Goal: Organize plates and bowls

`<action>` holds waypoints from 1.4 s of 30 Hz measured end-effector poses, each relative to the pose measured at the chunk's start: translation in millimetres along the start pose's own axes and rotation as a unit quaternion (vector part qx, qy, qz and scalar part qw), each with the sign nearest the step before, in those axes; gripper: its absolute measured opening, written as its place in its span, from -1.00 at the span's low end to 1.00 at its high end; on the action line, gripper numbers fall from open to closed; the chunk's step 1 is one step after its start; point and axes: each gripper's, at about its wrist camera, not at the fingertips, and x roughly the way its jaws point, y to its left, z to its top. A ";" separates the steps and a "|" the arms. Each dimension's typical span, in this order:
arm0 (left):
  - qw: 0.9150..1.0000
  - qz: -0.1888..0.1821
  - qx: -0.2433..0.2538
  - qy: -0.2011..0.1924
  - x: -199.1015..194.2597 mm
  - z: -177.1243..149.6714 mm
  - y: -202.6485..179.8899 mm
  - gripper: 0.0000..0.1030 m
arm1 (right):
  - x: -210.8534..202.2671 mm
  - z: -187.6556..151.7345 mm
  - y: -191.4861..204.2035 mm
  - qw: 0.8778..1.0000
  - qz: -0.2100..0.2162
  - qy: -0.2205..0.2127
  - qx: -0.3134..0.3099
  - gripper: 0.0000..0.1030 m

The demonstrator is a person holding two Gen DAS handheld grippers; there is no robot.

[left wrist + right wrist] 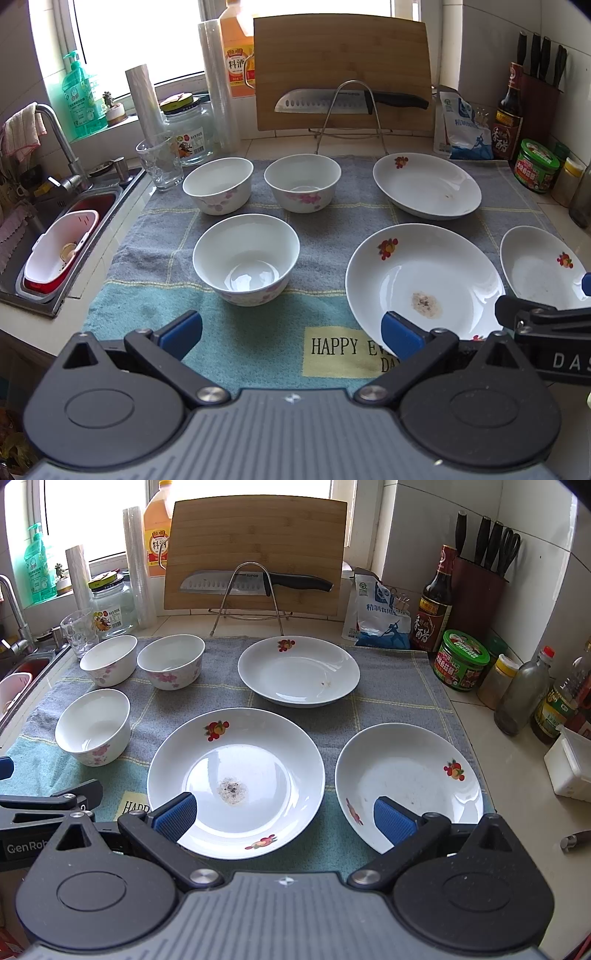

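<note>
Both claws wide, holding nothing: left claw [291,334] hovers low over the front edge of the towel [258,332], right claw [284,818] just beside it, over the near rim of the big plate. Nothing stacked yet, so I judge the task is at its start.

Left to right on the desk [517,775]: sink [55,221] at far left with a red-and-white basket in it. Then three bowls on the towel, all upright and apart: back-left bowl [218,184], back-right bowl [303,186] just beside it, front bowl [245,258] nearer me. Then three plates, also apart: far plate [299,670], middle plate [236,781] with a gritty smear at its centre, right plate [408,786] near the towel's right edge. Jars and bottles well right, cutting board [255,554] and knife behind.

My call for the step: left claw takes the front bowl, it's closest. Pinch one wall at the rim, one finger inside, one outside, lift straight up, then nest it in a back bowl, lowering level so the rims don't clack. Glazed ware looks slick, so grip deep. Right claw would do the plates: pinch the raised rim of the right plate, set it onto the middle one. Keep the two claws from crossing, they sit close.
</note>
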 end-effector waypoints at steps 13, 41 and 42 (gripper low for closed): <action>1.000 0.001 0.002 -0.002 1.0 3.4 1.4 0.98 | 0.7 2.5 1.9 1.000 -0.002 -0.001 -0.001 1.00; 0.999 -0.034 0.013 -0.018 8.3 0.2 17.5 0.99 | -3.8 4.2 18.8 1.000 -0.026 -0.015 0.000 1.00; 0.999 -0.040 0.015 -0.021 8.5 1.2 18.7 0.99 | -4.5 4.7 19.7 0.999 -0.027 -0.018 0.001 1.00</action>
